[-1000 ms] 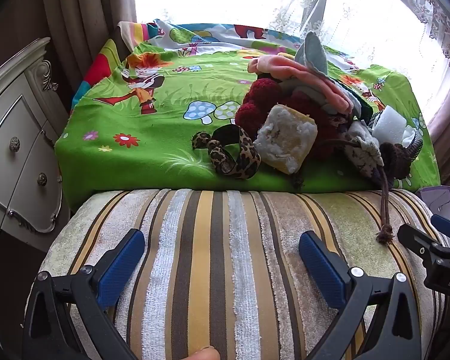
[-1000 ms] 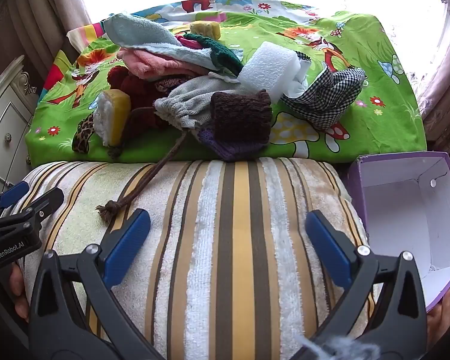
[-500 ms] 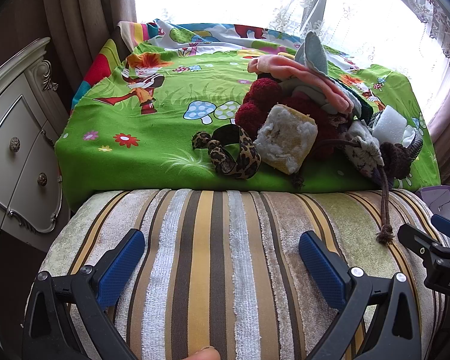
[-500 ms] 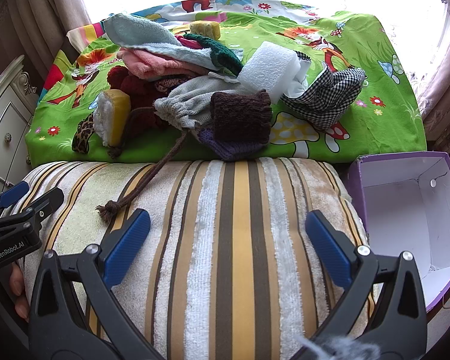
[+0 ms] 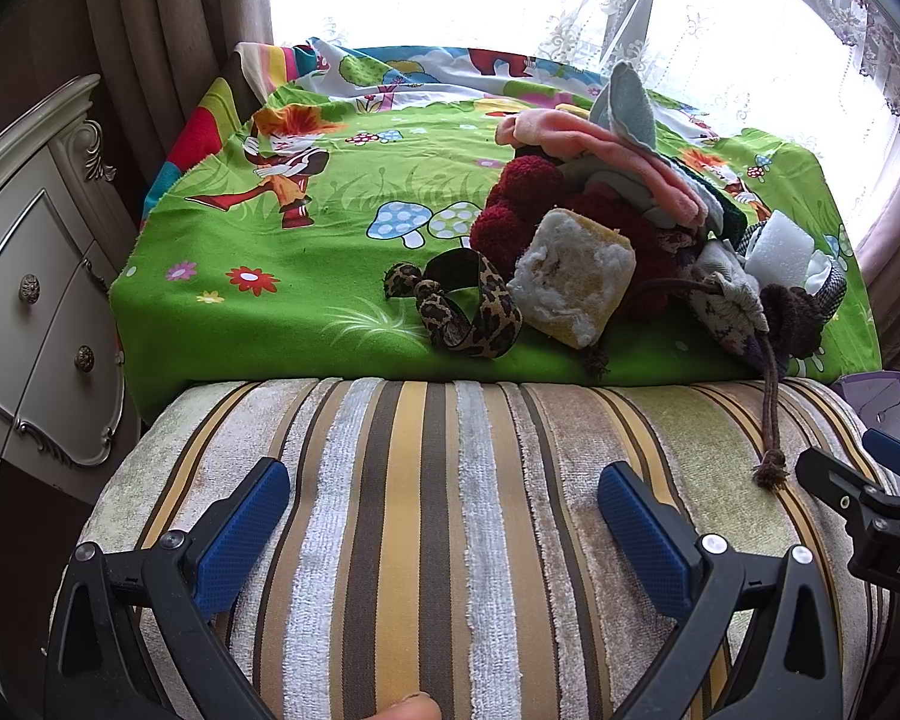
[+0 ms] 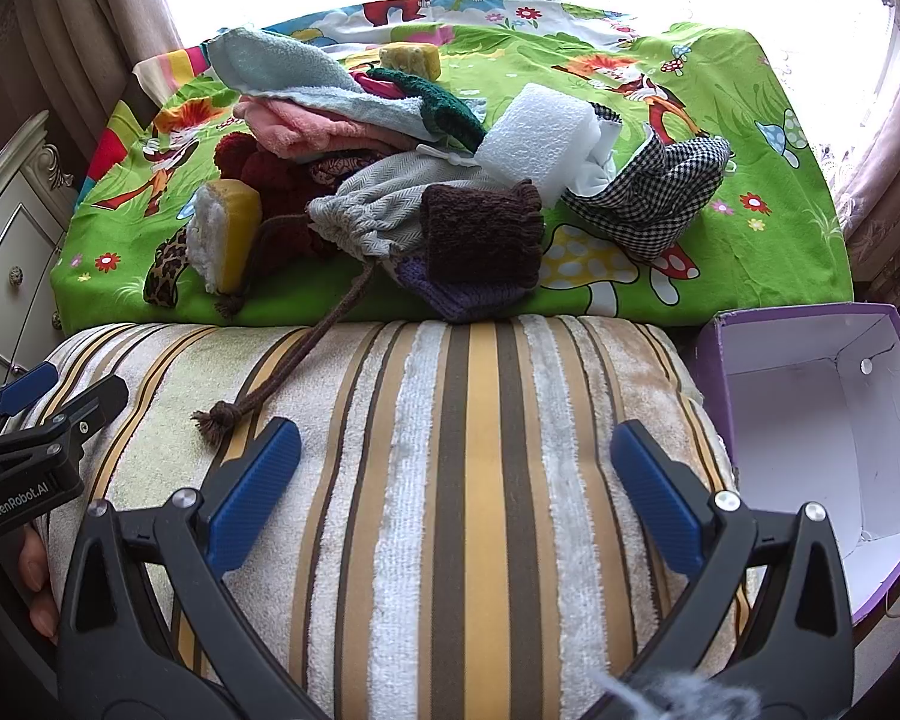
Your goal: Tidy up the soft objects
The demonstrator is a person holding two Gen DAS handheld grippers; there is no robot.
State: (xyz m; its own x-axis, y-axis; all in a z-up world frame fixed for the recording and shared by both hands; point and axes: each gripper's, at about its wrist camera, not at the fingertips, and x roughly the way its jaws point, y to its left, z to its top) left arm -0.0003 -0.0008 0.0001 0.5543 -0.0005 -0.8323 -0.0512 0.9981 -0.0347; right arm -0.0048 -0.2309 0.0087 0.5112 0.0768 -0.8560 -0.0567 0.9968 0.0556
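Both claws spread wide and holding nothing: left claw (image 5: 444, 495) and right claw (image 6: 456, 456) low in frame, poised over the striped plush cushion (image 6: 450, 480), probably waiting to start. Heap of soft things piled centre to upper left of the right view on the green cartoon-print cloth (image 6: 720, 120): white foam block (image 6: 540, 138), brown knitted pouch (image 6: 480, 234), grey drawstring bag (image 6: 384, 204), yellow sponge (image 6: 228, 234). Open purple cardboard box (image 6: 810, 420) at right edge, empty, likely the destination. Nearest pick: the brown pouch.
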